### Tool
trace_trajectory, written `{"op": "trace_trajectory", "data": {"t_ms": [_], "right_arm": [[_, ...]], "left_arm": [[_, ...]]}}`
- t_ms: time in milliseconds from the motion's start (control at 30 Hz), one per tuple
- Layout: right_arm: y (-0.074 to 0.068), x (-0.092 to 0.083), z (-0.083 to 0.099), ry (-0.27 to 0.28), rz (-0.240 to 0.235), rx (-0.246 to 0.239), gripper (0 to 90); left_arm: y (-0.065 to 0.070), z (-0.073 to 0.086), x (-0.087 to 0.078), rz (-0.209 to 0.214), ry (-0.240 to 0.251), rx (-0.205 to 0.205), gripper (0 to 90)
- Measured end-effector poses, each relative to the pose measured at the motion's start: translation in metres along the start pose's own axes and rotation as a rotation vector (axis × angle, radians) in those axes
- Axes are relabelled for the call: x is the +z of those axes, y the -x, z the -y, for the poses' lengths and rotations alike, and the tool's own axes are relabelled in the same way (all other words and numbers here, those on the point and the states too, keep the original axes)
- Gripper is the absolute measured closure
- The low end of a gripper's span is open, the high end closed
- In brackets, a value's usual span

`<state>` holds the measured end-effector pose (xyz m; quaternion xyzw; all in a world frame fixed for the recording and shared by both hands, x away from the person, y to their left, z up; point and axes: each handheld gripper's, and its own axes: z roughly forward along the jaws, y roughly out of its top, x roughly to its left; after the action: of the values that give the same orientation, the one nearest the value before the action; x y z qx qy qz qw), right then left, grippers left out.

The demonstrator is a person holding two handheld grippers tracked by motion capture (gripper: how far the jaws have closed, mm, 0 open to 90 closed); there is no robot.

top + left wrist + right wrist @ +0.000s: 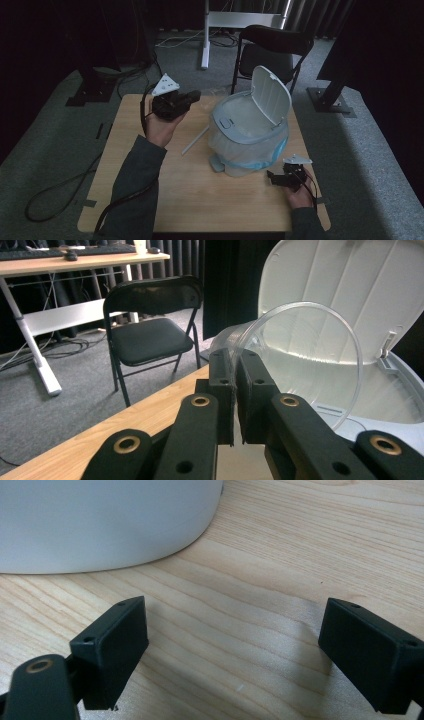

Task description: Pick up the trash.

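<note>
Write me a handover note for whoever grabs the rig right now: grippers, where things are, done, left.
Left hand-held gripper: shut on the rim of a clear plastic cup, held up beside the bin, mouth facing the open lid.
Right hand-held gripper: open, nothing between the jaws, resting low on the table by the bin's base.
Bin: on the table, lid flipped up, white liner inside with blue plastic showing at the side.
A white straw lies on the table left of the bin.
Done: lid open, cup picked up.
Left: probably drop the cup in the bin; the straw likely goes next.
</note>
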<state>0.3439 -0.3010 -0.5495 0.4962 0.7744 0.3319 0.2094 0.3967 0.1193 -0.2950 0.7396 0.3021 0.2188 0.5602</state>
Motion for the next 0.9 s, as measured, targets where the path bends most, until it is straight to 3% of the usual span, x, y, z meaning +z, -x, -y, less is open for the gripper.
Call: {"op": "trace_trajectory", "data": {"t_ms": [900], "right_arm": [[0.000, 0.000, 0.000, 0.000, 0.000, 0.000, 11.3]], "left_arm": [[0.019, -0.012, 0.017, 0.057, 0.030, 0.011, 86.0]]}}
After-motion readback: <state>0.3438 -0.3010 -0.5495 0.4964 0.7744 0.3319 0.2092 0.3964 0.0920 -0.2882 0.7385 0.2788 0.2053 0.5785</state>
